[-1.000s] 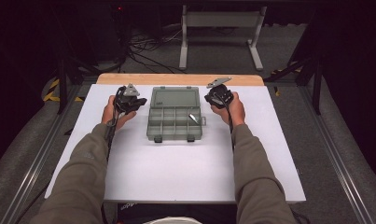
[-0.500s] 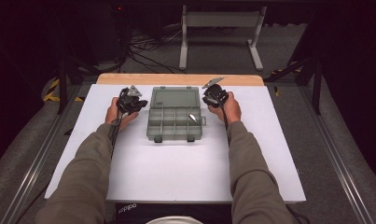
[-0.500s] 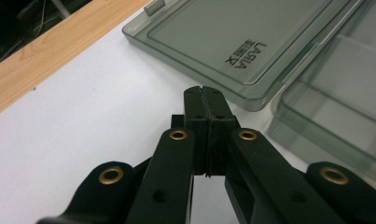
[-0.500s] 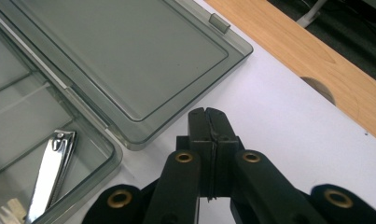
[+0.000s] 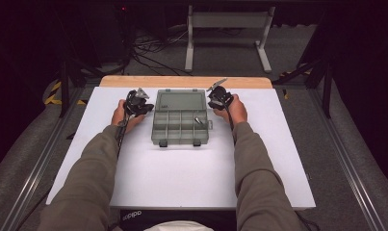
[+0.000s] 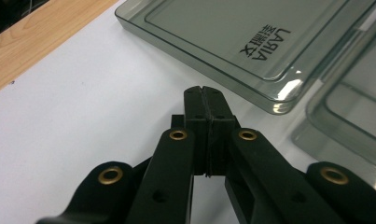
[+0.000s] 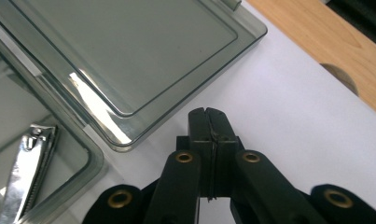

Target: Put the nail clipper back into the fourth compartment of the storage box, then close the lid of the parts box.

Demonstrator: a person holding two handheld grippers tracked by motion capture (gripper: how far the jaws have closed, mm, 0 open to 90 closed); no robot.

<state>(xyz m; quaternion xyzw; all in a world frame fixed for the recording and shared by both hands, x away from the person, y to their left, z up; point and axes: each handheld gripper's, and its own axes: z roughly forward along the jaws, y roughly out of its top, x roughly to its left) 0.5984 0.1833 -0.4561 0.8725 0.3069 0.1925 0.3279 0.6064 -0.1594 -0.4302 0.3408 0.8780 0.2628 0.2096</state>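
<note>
Both hands are edging closer to the open organizer box (image 5: 182, 118).
Left tool (image 6: 205, 93) and right tool (image 7: 208, 115), jaws pressed together and empty, are flanking its lid (image 5: 179, 100) on the white tabletop (image 5: 182, 168); nail clipper (image 7: 24, 163) is lying inside.

The nail clipper (image 7: 24, 172) is cut off at the lower left frame edge of the right gripper view. In the high view, contents of the organizer box (image 5: 182, 117) compartments are too small to identify.

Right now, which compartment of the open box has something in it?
The far-right compartment, nearest the right gripper: it holds metal nail clippers. The others look empty.
</note>
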